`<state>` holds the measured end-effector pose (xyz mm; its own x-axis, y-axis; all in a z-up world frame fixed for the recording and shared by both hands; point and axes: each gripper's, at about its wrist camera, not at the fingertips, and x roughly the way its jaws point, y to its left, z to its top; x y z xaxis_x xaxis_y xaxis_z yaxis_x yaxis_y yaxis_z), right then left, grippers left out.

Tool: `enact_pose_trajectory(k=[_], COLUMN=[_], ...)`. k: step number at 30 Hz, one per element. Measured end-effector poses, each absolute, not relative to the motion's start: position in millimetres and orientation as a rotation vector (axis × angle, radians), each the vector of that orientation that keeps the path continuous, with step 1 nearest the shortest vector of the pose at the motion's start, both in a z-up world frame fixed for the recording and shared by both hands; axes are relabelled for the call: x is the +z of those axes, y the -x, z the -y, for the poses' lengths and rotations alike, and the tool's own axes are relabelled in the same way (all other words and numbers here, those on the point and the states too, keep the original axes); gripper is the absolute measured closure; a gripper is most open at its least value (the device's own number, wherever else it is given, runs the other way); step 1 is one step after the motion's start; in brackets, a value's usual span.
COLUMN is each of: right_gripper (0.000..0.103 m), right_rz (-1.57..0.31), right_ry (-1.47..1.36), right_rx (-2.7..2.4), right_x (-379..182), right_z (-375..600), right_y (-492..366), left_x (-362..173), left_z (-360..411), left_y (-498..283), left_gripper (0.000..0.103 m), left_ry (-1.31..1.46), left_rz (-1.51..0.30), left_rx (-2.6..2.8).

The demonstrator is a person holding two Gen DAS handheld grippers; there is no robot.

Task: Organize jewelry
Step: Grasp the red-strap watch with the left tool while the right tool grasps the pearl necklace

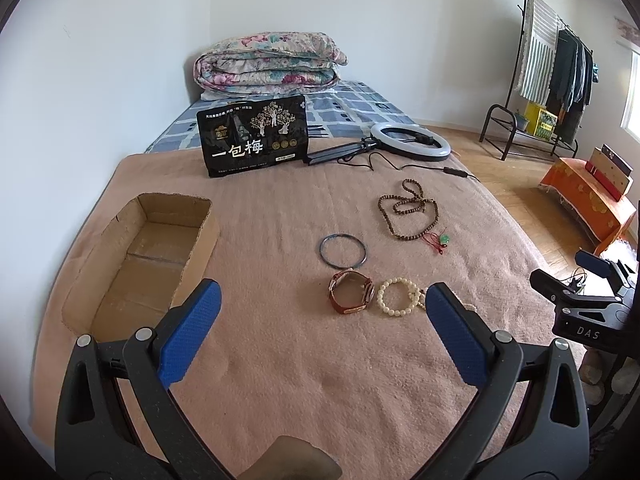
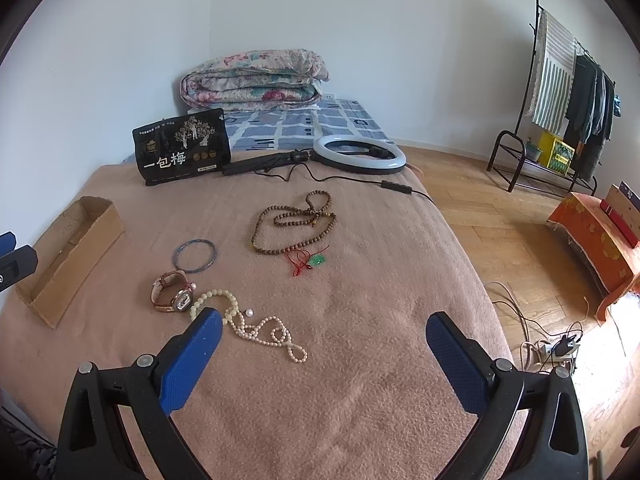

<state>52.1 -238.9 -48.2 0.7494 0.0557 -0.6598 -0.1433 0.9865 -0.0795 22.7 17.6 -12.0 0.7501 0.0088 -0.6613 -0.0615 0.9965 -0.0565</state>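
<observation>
A big pink-brown blanket [image 2: 320,380] covers the bed under both tongs. Far ahead of them lies a folded flowery quilt [image 1: 268,62], with a black snack bag [image 1: 254,140] and a white ring light [image 1: 410,140] closer in.

An open cardboard box [image 1: 200,248] lies ahead and to the left of the left tongs [image 1: 322,308]. Nothing can be seen in it.

The left tongs are wide apart and hold nothing. The right tongs [image 2: 324,332] are wide apart too, and hold nothing.

The long brown bead necklace [image 2: 294,222] lies well ahead of the right tongs. The white pearl string [image 2: 266,330] lies just beside the right tongs' left finger. The blue bangle [image 1: 343,251] lies ahead of the left tongs, between its fingers. The brown watch [image 1: 351,296] is nearer, touching the white bead bracelet [image 1: 398,296], which lies by the left tongs' right finger.
</observation>
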Motion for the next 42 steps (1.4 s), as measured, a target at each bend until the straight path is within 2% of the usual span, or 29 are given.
enact_pose_trajectory(k=[10, 15, 20, 27, 29, 31, 34, 42], right_gripper=[0.000, 0.003, 0.015, 0.019, 0.023, 0.023, 0.024, 0.027], right_rz=[-0.754, -0.833, -0.910, -0.976, -0.998, -1.012, -1.034, -1.074], right_ry=[0.272, 0.284, 0.275, 0.364, 0.372, 0.381, 0.394, 0.415], right_rx=[0.180, 0.303, 0.445, 0.515, 0.524, 0.531, 0.539, 0.567], right_x=[-77.1, -93.1, -105.3, -123.0, -128.2, -132.8, -139.1, -153.6], right_z=[223.2, 215.0, 198.7, 174.9, 171.5, 170.0, 169.3, 167.5], right_y=[-80.6, -96.8, -111.5, -116.7, -118.8, -120.6, -125.3, -142.4], left_x=[-48.3, -67.2, -78.4, -92.1, -98.0, -104.4, -112.7, -138.9], left_z=[-24.2, -28.9, -31.8, -30.1, -29.3, -28.4, -27.0, -29.6], left_y=[-58.4, -70.2, -80.0, -102.0, -110.0, -118.4, -128.6, -146.9], left_gripper=[0.000, 0.001, 0.021, 0.036, 0.047, 0.048, 0.055, 0.057], left_ry=[0.108, 0.135, 0.155, 0.205, 0.231, 0.258, 0.272, 0.322], left_rz=[-0.846, -0.903, -0.950, -1.010, -1.041, -1.065, -1.089, -1.159], left_rx=[0.037, 0.022, -0.005, -0.064, -0.080, -0.094, -0.101, -0.114])
